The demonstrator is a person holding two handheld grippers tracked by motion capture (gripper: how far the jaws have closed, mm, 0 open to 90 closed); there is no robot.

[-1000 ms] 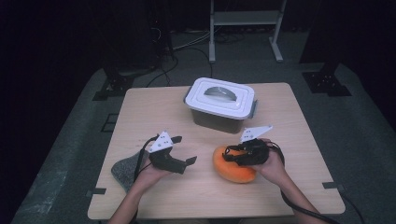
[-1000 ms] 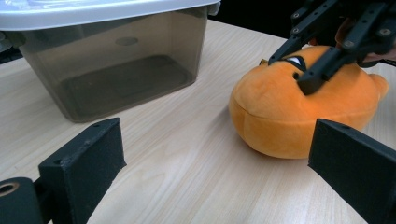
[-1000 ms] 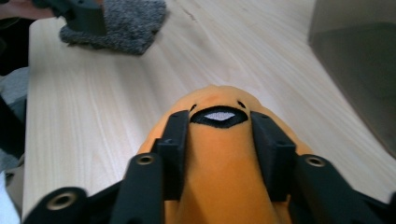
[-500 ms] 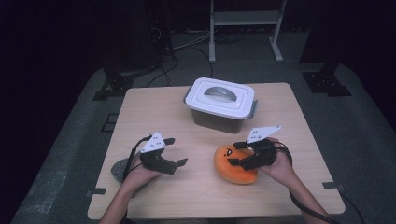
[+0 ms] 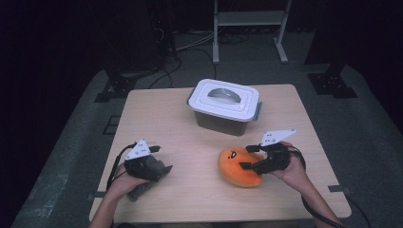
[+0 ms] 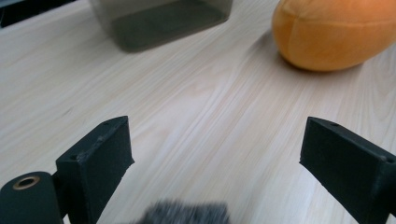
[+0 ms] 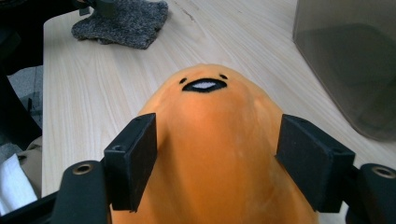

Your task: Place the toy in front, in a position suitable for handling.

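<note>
Left tool [image 5: 159, 168] drew back; grey cloth [image 6: 187, 212] beneath it.

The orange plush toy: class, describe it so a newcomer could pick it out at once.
Start at the wooden table, with the lidded container at its far middle. Nearer the person, by the right gripper, lies the orange plush toy: rounded, bright orange, with a small stitched face, unlike the grey knitted cloth.

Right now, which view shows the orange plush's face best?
Right gripper view: the orange plush lies between the open jaws, eyes and mouth facing the camera. The high view shows it small, its face tiny. The left gripper view catches only a faceless side.
</note>
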